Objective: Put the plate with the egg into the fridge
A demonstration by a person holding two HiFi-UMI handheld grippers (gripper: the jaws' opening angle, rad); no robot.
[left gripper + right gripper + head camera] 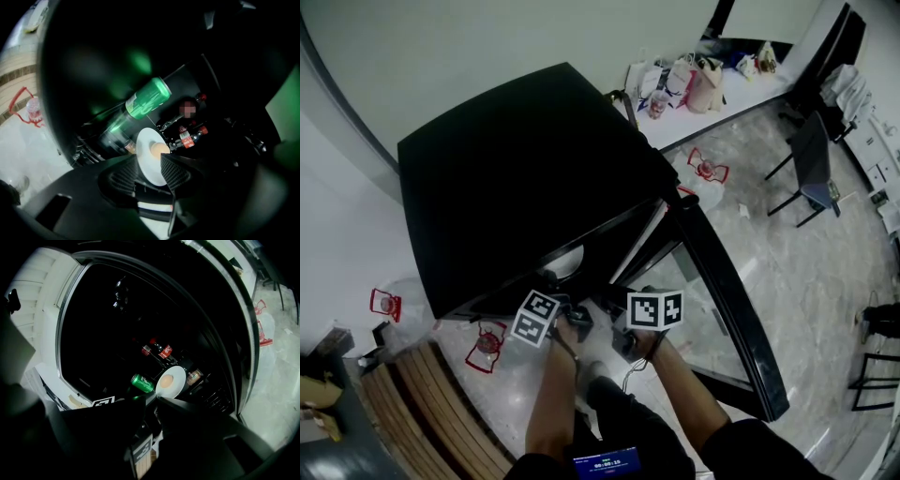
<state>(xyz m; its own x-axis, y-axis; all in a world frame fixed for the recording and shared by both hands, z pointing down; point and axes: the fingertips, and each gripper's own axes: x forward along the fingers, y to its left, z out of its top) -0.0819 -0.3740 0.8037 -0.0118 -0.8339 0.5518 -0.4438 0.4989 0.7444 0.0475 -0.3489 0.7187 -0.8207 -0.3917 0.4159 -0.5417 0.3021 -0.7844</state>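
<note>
Left hand-held gripper, plate holding egg, inside fridge, beside green can

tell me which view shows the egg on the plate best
The right gripper view: the egg sits unobstructed on the whole white plate. In the left gripper view the left tool hides part of it; the head view shows no egg.

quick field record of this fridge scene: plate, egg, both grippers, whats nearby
fridge: black, door open
plate: white, inside the fridge
egg: on the plate
left gripper: open, plate rim between its jaws
right gripper: jaws apart, nothing gripped
nearby: green can, cola bottles
</note>
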